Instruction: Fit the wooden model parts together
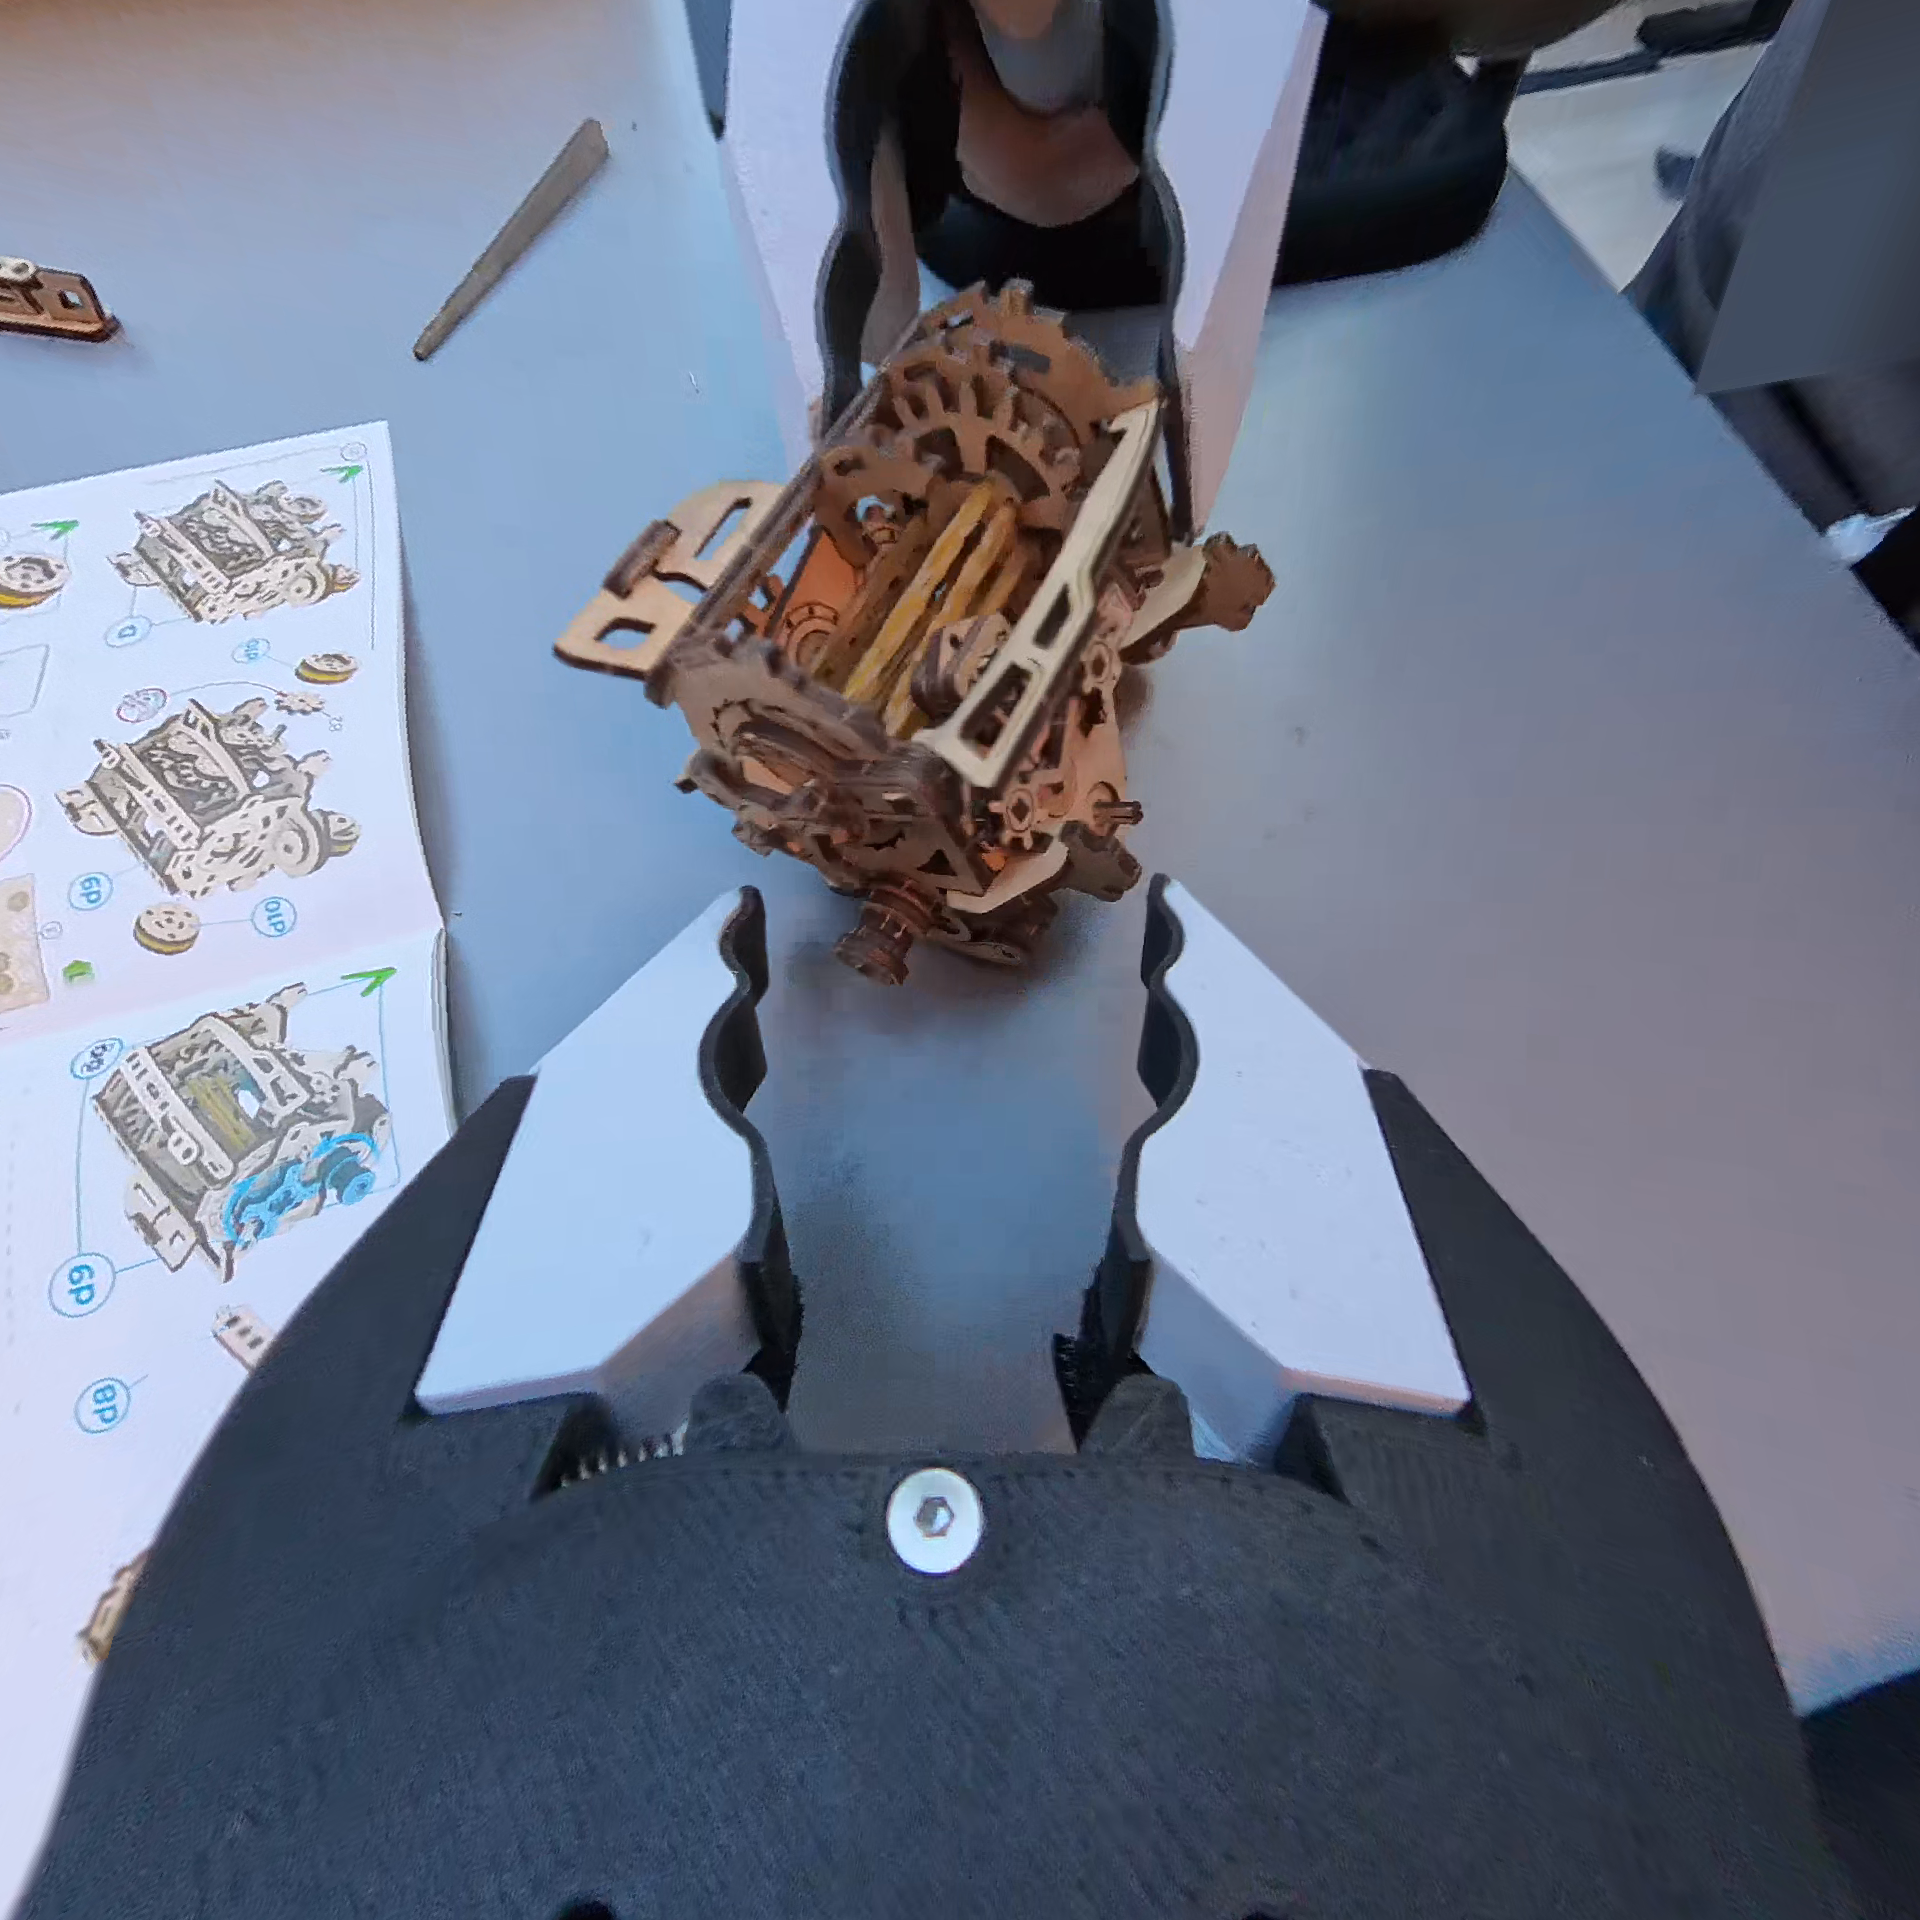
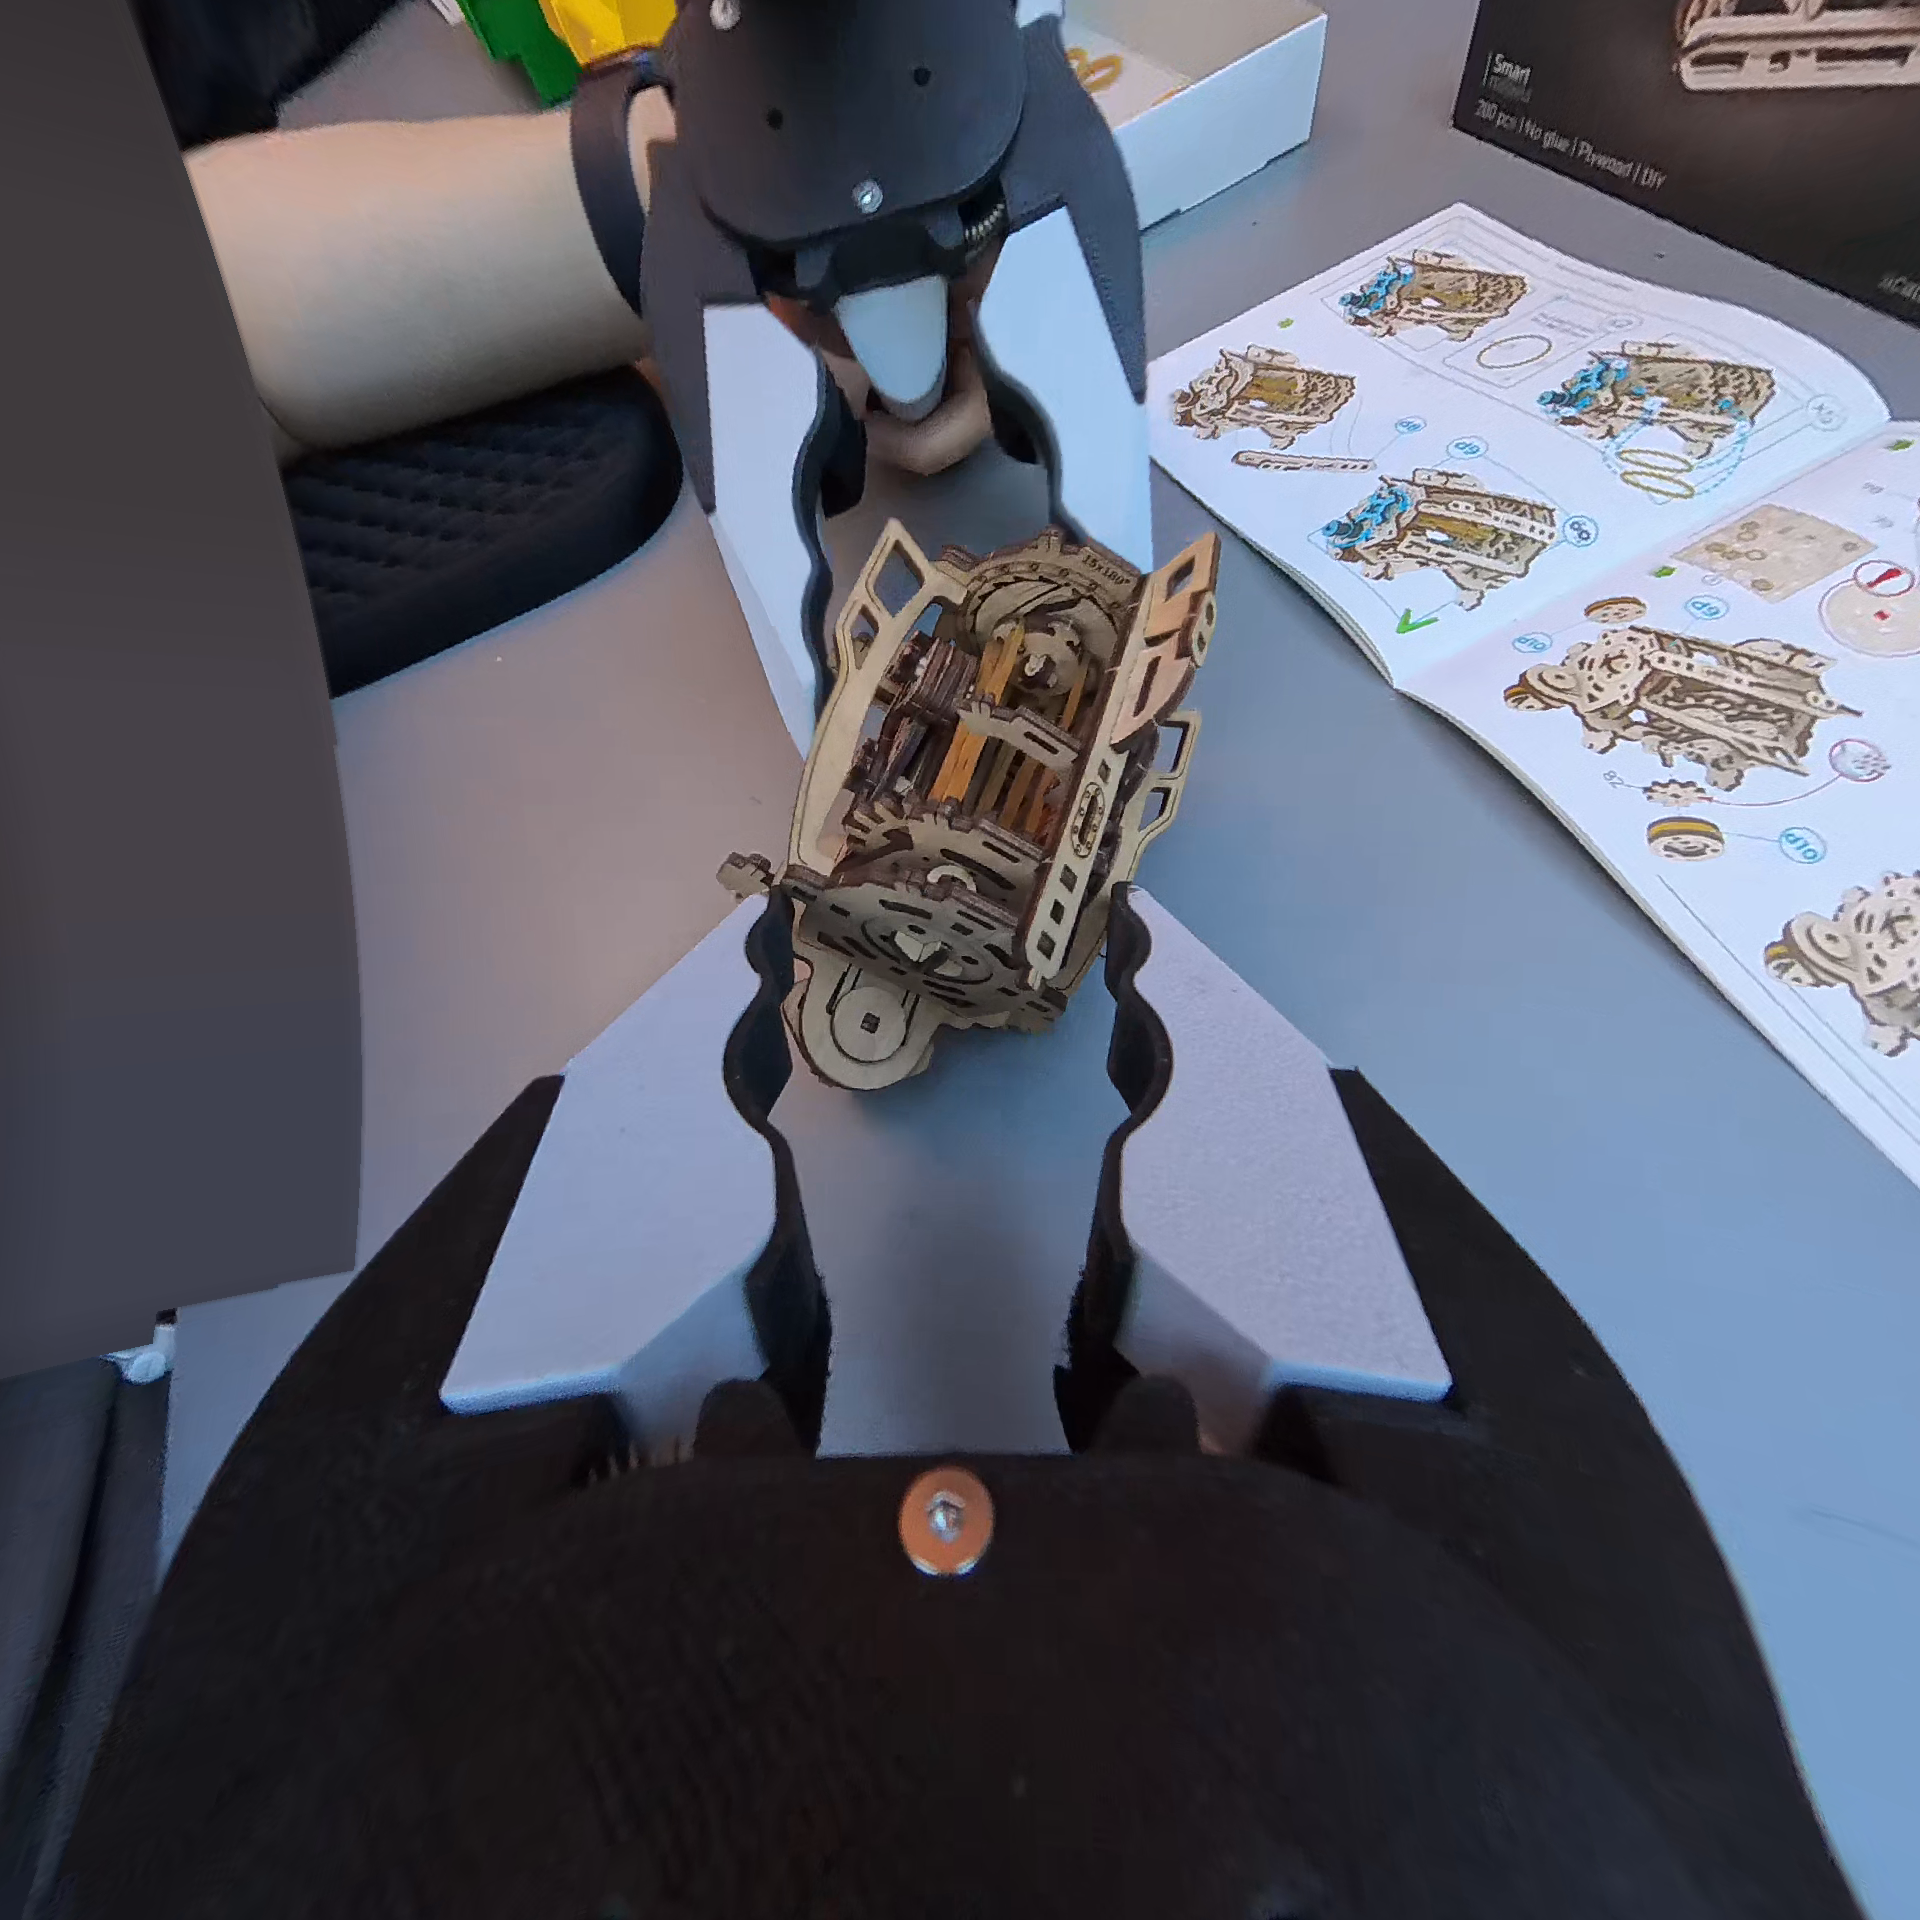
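A partly built wooden model (image 1: 935, 644) with gears and yellow rubber bands stands tilted on the grey table (image 1: 1455, 831). My right gripper (image 2: 951, 909) is shut on the model (image 2: 977, 790), with its near end between the fingertips. In the left wrist view the right gripper (image 1: 1003, 353) comes in from the far side and grips the model's far end. My left gripper (image 1: 951, 899) is open and empty, its tips just short of the model's near end. In the right wrist view it (image 2: 935, 551) shows behind the model.
An open instruction booklet (image 1: 208, 727) lies left of the model; it also shows in the right wrist view (image 2: 1558, 623). A thin wooden stick (image 1: 520, 234) and a small wooden part (image 1: 52, 301) lie far left. A dark box (image 2: 1714, 125), a white box (image 2: 1195, 114) and a person's arm (image 2: 416, 291) are behind. The left gripper's tips are roughly 6 centimetres from the right gripper's. It is some 20 centimetres from my right tips to the thin wooden stick (image 1: 520, 234).
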The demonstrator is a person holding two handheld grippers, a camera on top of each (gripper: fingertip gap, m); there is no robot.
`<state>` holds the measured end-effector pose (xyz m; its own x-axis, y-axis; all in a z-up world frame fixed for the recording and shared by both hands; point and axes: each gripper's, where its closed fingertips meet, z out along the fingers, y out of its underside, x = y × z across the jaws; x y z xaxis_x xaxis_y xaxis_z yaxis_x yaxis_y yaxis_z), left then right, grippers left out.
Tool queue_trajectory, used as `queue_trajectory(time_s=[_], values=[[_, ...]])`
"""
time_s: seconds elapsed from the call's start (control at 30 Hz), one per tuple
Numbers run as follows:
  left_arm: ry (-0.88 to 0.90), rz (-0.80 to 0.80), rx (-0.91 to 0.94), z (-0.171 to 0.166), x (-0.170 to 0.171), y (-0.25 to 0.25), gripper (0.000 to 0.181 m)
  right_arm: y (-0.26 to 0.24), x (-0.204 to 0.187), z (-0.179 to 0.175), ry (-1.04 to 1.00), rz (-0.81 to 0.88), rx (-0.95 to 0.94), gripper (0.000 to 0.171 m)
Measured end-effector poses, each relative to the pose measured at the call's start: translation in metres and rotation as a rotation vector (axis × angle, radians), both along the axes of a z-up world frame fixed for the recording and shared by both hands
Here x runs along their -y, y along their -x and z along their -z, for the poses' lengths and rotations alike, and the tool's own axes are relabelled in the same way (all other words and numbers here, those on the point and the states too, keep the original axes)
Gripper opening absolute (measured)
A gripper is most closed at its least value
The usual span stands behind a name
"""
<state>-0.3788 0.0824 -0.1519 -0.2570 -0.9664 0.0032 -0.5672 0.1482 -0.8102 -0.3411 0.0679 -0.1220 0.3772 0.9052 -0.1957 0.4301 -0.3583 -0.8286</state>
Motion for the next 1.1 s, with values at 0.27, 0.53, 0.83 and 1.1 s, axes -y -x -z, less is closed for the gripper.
queue_trajectory(time_s=[0.27, 0.53, 0.83, 1.1], values=[[0.009, -0.044, 0.060, -0.010, -0.006, -0.009, 0.059, -0.002, -0.009, -0.005, 0.392, 0.022, -0.262, 0.058], [0.012, -0.059, 0.114, -0.018, -0.008, -0.011, 0.059, -0.004, -0.012, -0.013, 0.453, 0.009, -0.338, 0.059], [-0.017, -0.034, 0.137, -0.020, -0.005, -0.011, 0.059, -0.002, -0.004, -0.007, 0.455, -0.033, -0.298, 0.058], [-0.089, -0.017, 0.093, -0.011, -0.005, -0.007, 0.064, 0.002, -0.003, -0.008, 0.327, 0.007, -0.246, 0.058]])
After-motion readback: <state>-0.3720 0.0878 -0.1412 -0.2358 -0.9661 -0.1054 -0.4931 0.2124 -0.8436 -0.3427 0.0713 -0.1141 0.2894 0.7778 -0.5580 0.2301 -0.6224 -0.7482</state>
